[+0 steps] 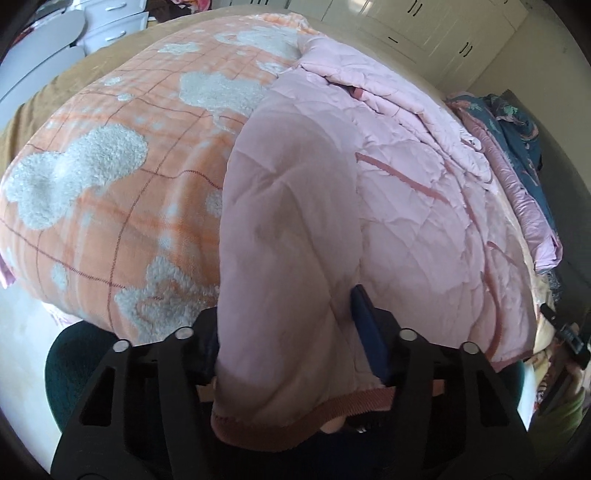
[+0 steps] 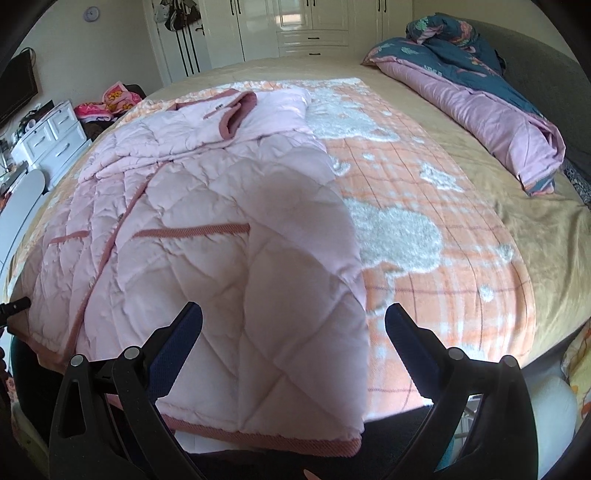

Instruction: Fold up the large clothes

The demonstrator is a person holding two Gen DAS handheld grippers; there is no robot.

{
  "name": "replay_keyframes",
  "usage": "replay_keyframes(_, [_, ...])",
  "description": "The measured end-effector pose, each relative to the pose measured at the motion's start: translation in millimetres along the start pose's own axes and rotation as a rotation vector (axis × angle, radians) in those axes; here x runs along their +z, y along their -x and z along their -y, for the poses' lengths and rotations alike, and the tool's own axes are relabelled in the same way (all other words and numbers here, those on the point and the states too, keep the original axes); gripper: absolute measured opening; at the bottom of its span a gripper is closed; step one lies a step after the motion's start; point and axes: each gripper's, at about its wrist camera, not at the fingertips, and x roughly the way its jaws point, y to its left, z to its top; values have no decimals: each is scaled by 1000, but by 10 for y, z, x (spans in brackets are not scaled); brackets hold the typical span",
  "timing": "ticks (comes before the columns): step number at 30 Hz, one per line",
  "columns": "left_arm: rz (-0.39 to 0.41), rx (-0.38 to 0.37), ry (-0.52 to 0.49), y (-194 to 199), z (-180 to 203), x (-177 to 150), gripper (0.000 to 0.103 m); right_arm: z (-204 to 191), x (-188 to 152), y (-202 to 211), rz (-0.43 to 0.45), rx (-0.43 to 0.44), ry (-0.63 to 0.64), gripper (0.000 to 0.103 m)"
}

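A pink quilted jacket point(image 1: 295, 203) with darker pink trim lies spread on an orange checked blanket point(image 1: 129, 184) on the bed. In the left wrist view a thick fold at its hem bulges up between the fingers of my left gripper point(image 1: 286, 306). The blue pad point(image 1: 365, 332) on the right presses against the cloth, and the fold hides the other pad. In the right wrist view the jacket point(image 2: 203, 221) stretches away to its collar. My right gripper point(image 2: 294, 308) stands open over the hem corner, with its pads apart from the fabric.
The orange blanket point(image 2: 424, 240) covers a tan bed sheet point(image 2: 517, 221). A rolled blue and pink quilt point(image 2: 480, 92) lies at the far right of the bed. White wardrobes point(image 2: 295, 26) stand behind, white drawers point(image 2: 51, 136) at the left. The floor shows below the bed's near edge.
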Motion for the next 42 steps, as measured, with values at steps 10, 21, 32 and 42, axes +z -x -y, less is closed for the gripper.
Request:
replay_keyframes(10, [-33,-41,-21,-13,45,-35,37,208,-323,-133,-127,51,-51,99])
replay_keyframes(21, [-52,-58,-68,-123,66,-69,62,285,-598,-299,-209,245,-212,87])
replay_keyframes(32, [-39,-52,-37,-82,14,-103,42,204,-437,24,-83,379,-196,27])
replay_keyframes(42, [-17,-115,-21,58,26,-83,19,296,-505,-275,-133,384,-244,51])
